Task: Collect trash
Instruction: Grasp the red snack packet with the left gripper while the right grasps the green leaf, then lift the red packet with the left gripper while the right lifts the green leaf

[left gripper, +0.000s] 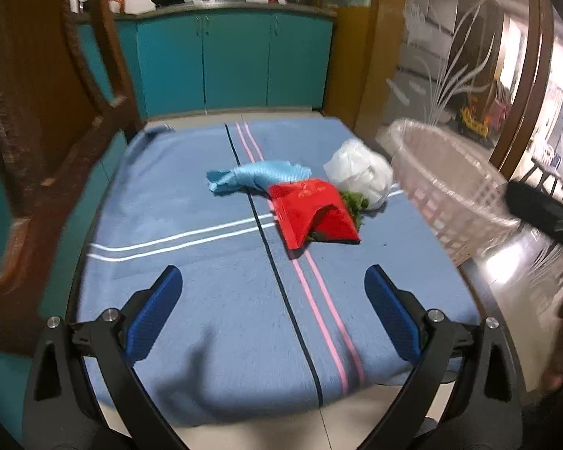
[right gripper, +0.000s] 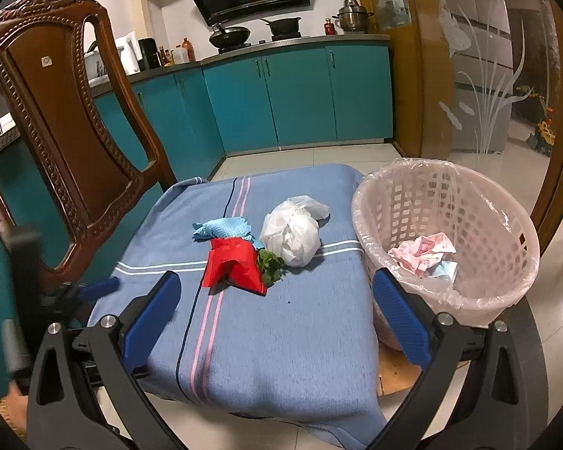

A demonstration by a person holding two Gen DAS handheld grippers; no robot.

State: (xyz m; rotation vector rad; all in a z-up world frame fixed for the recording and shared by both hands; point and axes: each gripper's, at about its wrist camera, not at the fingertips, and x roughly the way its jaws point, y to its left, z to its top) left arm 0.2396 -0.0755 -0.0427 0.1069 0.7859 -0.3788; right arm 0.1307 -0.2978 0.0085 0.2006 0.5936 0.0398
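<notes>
- Carved dark-wood chair [right gripper: 67,120] stood left of the blue striped cloth [right gripper: 274,322], its back close against the cloth's left edge; likely just pushed aside.
- Left gripper [left gripper: 274,292] hung over the cloth's near end, jaws spread wide, nothing between the blue pads; seemingly lined up on the pile ahead.
- Crumpled light-blue rag [right gripper: 221,228] lay leftmost in the pile, near the cloth's middle, one end tucked under the red piece.
- Folded red paper packet [right gripper: 236,262] sat tented just nearer than the rag, touching it.
- Small clump of green leaves [right gripper: 271,268] pressed against the packet's right edge, partly under it.
- Bunched white plastic bag [right gripper: 292,236] rested right of the leaves, touching them. The four pieces seemed gathered in one heap for easy picking.
- Right gripper [right gripper: 276,300] was also released and empty, hovering over the cloth's near part, pile straight ahead.
- Pale pink lattice plastic waste basket [right gripper: 506,262], lined with a clear bag, stood just off the cloth's right edge, mouth tipped toward the cloth; probably placed for a short carry. Crumpled pink and pale-blue paper [right gripper: 426,253] lay inside.
- Surface: soft fleecy cloth draped over a low table, pink and white stripes, few wrinkles.
- Room: teal kitchen cabinets [right gripper: 281,101] beyond the cloth, pans on the counter, etched glass door [right gripper: 480,75] to the right, pale tiled floor.
</notes>
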